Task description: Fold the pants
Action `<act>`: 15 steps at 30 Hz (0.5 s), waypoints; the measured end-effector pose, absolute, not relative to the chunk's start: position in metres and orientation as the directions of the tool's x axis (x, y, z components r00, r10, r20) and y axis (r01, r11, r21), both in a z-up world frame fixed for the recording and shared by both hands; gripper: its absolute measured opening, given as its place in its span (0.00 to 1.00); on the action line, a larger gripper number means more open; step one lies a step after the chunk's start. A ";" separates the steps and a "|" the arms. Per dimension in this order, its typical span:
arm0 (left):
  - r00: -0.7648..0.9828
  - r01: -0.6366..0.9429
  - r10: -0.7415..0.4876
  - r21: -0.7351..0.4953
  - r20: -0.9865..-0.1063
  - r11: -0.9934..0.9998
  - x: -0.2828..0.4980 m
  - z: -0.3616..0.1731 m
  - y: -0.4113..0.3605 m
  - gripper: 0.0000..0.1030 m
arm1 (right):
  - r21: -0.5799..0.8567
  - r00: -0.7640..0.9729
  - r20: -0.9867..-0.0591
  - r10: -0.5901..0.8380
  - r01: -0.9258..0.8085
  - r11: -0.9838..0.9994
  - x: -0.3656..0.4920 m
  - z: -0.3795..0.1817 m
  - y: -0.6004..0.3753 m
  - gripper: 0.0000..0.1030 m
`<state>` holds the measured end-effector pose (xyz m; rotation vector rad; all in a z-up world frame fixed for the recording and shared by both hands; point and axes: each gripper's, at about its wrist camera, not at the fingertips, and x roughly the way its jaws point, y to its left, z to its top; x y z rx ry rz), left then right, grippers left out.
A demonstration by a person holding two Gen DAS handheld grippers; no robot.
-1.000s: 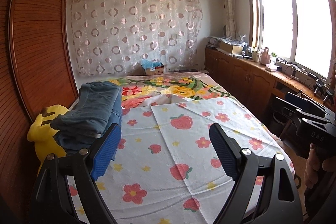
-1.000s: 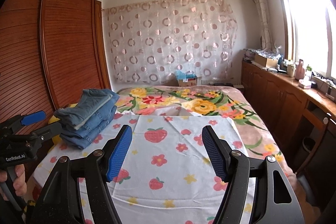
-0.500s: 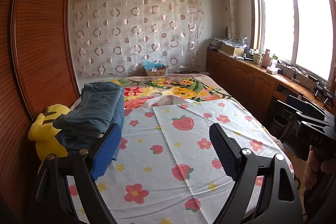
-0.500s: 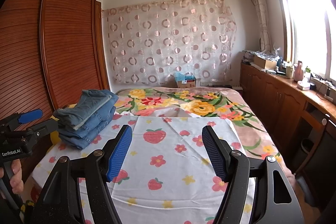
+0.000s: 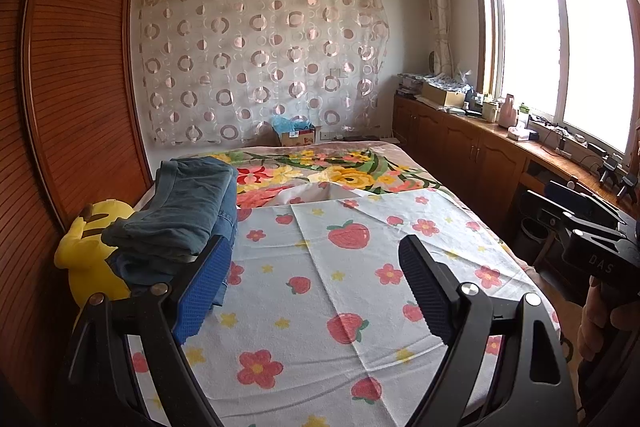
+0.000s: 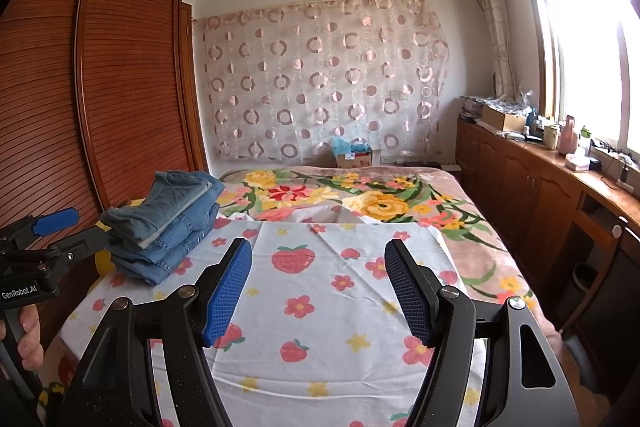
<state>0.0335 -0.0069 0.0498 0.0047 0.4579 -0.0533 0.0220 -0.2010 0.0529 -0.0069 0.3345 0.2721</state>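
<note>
A stack of folded blue jeans [image 5: 180, 215] lies at the left edge of the bed, on the strawberry-print sheet [image 5: 320, 287]. In the right wrist view the same stack of jeans [image 6: 168, 223] sits left of centre. My left gripper [image 5: 314, 247] hovers open over the sheet, its left pad just in front of the stack, with nothing between its blue pads. My right gripper [image 6: 317, 247] is also open and empty above the sheet [image 6: 320, 307]. Each gripper shows at the edge of the other's view, held by a hand.
A yellow plush toy [image 5: 84, 259] is wedged between the jeans and the wooden wardrobe [image 5: 72, 87] on the left. A floral blanket [image 5: 320, 171] covers the far half of the bed. Wooden cabinets [image 5: 480, 155] with clutter run under the window on the right.
</note>
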 end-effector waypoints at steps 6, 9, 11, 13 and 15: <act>0.896 0.050 -0.048 -0.008 -0.441 0.999 0.033 0.050 -0.007 0.84 | 0.039 0.910 -0.323 0.260 -0.262 0.964 0.023 0.052 -0.202 0.69; 0.896 0.050 -0.048 -0.007 -0.441 0.999 0.033 0.050 -0.006 0.84 | 0.040 0.909 -0.323 0.262 -0.263 0.964 0.024 0.051 -0.202 0.69; 0.896 0.050 -0.048 -0.006 -0.441 0.999 0.033 0.050 -0.006 0.84 | 0.039 0.910 -0.323 0.260 -0.262 0.964 0.024 0.051 -0.202 0.69; 0.896 0.050 -0.048 -0.007 -0.441 0.999 0.033 0.050 -0.006 0.84 | 0.039 0.909 -0.323 0.262 -0.264 0.964 0.024 0.051 -0.203 0.69; 0.897 0.050 -0.048 -0.007 -0.440 0.999 0.033 0.050 -0.006 0.84 | 0.039 0.910 -0.323 0.261 -0.263 0.964 0.024 0.051 -0.203 0.69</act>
